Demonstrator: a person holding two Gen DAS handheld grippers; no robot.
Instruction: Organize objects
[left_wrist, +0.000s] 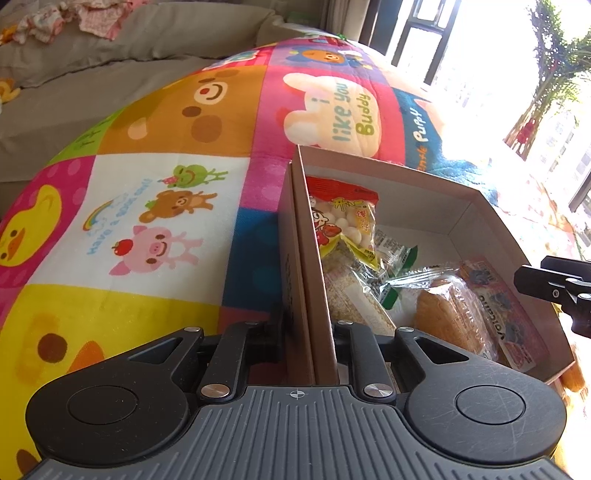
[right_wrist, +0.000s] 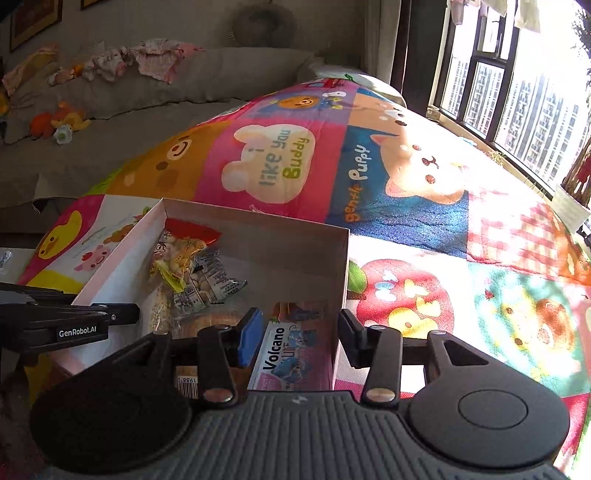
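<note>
Cardboard box (left_wrist: 476, 206) of snack packets (left_wrist: 343, 218) sat on the patchwork quilt (left_wrist: 147, 206), left gripper (left_wrist: 308, 347) clenched on its left wall, right gripper (right_wrist: 297, 338) straddling its right wall with pads apart, not pressing.

Matt cardboard box (left_wrist: 480, 206), glossy, probably plastic, wrappers (left_wrist: 347, 221)

**Box walls and snacks crowd the middle; quilt open around**

In the left wrist view the box (left_wrist: 476, 206) wall rises at centre, clamped by the left gripper (left_wrist: 310, 332). Snack packets (left_wrist: 347, 221) fill its floor; only the far right corner is bare. The quilt (left_wrist: 166, 147) at left lies open. In the right wrist view the right gripper (right_wrist: 295, 332) straddles the box's right wall; quilt at right is open.
</note>
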